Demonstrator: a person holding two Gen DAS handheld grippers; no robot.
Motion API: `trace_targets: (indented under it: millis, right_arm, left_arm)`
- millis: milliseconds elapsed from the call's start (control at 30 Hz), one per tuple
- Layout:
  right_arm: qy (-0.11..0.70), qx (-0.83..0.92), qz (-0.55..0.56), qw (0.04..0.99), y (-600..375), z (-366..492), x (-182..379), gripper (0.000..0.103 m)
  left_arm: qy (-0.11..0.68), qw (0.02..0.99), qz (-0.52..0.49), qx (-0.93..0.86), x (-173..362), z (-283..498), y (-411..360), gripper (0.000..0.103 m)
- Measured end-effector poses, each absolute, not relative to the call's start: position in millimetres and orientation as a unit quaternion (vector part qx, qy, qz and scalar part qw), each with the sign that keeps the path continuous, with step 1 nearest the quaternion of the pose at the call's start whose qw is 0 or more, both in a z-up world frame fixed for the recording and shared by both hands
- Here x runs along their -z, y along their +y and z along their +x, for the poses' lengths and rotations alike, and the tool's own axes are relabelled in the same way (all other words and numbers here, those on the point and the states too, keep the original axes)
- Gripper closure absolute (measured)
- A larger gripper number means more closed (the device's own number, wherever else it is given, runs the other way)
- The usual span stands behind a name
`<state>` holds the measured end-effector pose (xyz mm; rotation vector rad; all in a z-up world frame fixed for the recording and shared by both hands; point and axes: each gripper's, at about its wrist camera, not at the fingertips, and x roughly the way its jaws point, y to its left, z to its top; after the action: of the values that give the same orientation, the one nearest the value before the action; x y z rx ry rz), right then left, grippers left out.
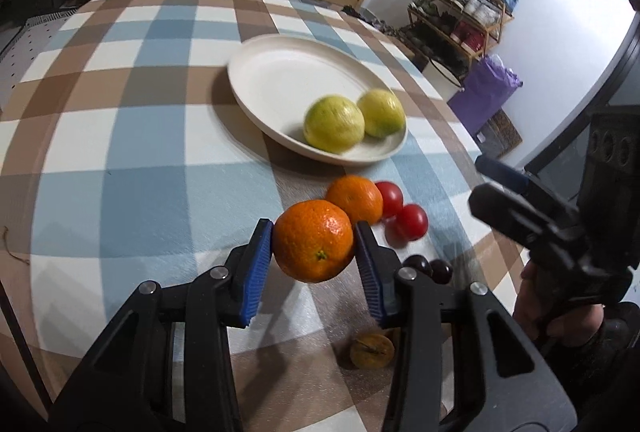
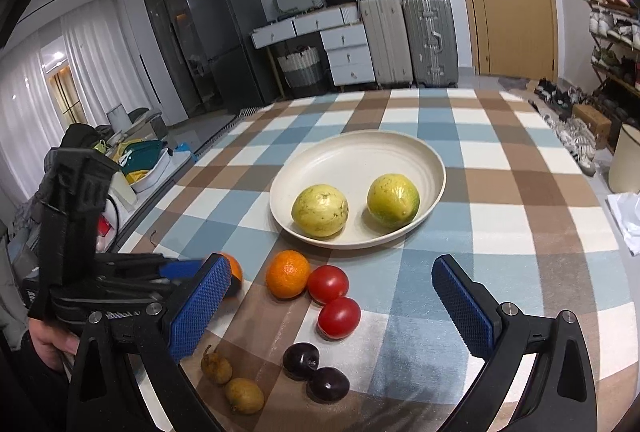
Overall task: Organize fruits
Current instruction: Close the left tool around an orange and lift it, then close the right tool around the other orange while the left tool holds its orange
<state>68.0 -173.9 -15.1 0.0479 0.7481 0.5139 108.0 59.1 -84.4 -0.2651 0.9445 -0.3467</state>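
Note:
My left gripper [image 1: 314, 246] is shut on an orange [image 1: 313, 240] and holds it just above the table; the orange shows partly behind my finger in the right wrist view [image 2: 235, 269]. A second orange [image 1: 354, 199] [image 2: 288, 274] lies on the cloth beside two red tomatoes [image 1: 412, 222] [image 2: 328, 284]. A white plate [image 1: 276, 80] [image 2: 352, 156] holds two yellow-green fruits [image 1: 334, 124] [image 2: 320, 210]. My right gripper [image 2: 332, 308] is open and empty above the tomatoes and two dark plums [image 2: 316, 372].
Two small brown-yellow fruits [image 2: 232, 384] lie near the table's front edge; one shows in the left wrist view [image 1: 372, 350]. The right gripper's body [image 1: 540, 228] is to the right of the fruits. The checked tablecloth [image 1: 140, 152] spreads left and beyond the plate.

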Motion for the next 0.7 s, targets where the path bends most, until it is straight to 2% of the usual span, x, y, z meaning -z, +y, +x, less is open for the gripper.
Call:
trace_targets:
  millis: [533, 600, 700]
  right_arm:
    - [0.404, -0.298, -0.023, 0.865, -135, 86, 32, 0.001]
    - [0.408, -0.304, -0.024, 0.86, -130, 88, 35, 0.002]
    - [0.416, -0.311, -0.027, 0.854, -124, 89, 39, 0.009]
  left_arm:
    - [0.434, 0.874, -0.162, 0.145, 72, 115, 101, 0.065]
    - [0.433, 0.874, -0.165, 0.144, 73, 116, 104, 0.065]
    - [0.436, 0.872, -0.17, 0.142, 77, 119, 109, 0.065]
